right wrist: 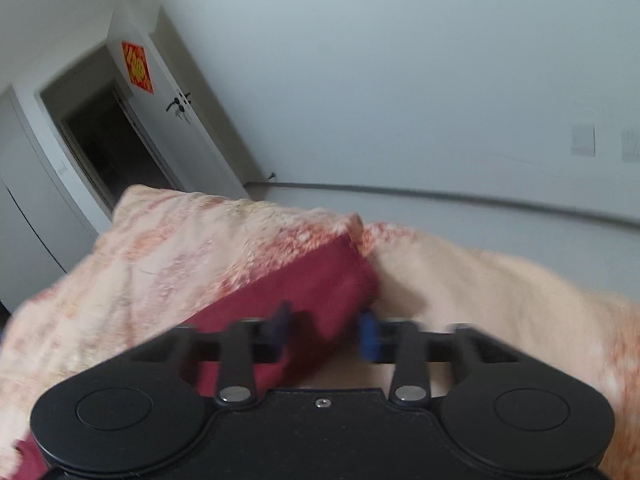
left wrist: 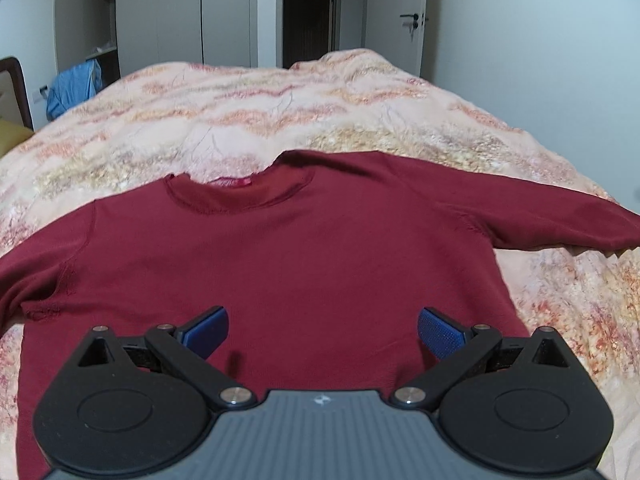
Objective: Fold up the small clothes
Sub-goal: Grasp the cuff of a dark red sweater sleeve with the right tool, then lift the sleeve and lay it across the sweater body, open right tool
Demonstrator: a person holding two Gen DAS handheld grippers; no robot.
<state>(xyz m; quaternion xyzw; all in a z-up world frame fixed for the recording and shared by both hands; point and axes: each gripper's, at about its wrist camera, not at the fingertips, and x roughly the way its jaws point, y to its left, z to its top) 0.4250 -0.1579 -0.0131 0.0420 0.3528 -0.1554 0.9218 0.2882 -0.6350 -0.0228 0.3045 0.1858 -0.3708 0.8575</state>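
Sweater count: one dark red long-sleeved knit sweater [left wrist: 280, 264] lies flat on the floral bed [left wrist: 248, 104], collar away (sleeves sideways). Left claw [left wrist: 322, 332] gapes empty; right claw [right wrist: 326, 332] half-closed around a sleeve.

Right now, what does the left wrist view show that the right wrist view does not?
Only the left wrist view shows the whole front of the dark red sweater spread flat with its neckline, the wardrobe, a blue cloth, and the left gripper open above the hem. Only the right wrist view shows the right gripper with one sleeve end between its blurred fingers. Both share the patterned blanket and the door with a red decoration.
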